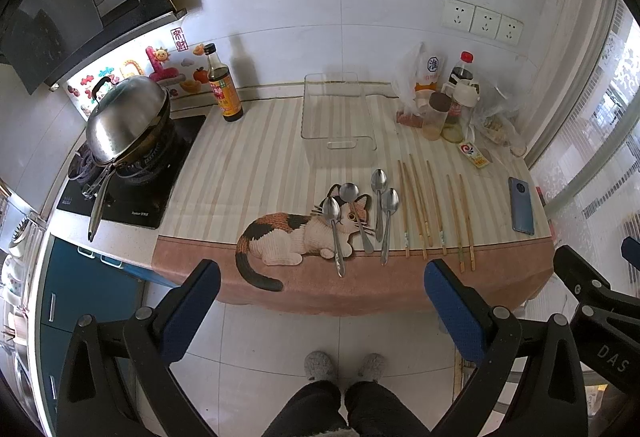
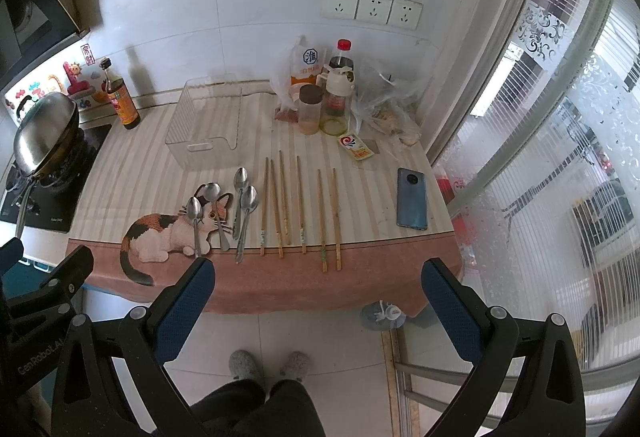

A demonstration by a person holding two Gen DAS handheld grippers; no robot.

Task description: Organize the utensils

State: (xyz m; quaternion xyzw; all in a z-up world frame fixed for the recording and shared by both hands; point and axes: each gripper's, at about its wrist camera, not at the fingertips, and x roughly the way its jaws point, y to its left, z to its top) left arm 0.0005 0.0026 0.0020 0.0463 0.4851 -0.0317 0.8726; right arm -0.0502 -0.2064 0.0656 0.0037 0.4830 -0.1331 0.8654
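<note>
Several metal spoons (image 1: 362, 215) (image 2: 230, 207) lie side by side on the cat-print tablecloth (image 1: 240, 173) (image 2: 132, 173). Several wooden chopsticks (image 1: 436, 209) (image 2: 300, 205) lie in a row to their right. A clear plastic bin (image 1: 338, 117) (image 2: 206, 119) stands empty behind them. My left gripper (image 1: 322, 301) is open and empty, held above the floor in front of the table's near edge. My right gripper (image 2: 318, 295) is also open and empty, in front of the chopsticks. Part of the right gripper shows in the left wrist view at the right edge.
A covered wok (image 1: 128, 117) (image 2: 46, 131) sits on a cooktop at the left, a dark sauce bottle (image 1: 224, 89) (image 2: 122, 97) behind it. Bottles, jars and bags (image 1: 448, 101) (image 2: 328, 97) crowd the back right. A blue phone (image 1: 521, 205) (image 2: 412, 203) lies at the right edge.
</note>
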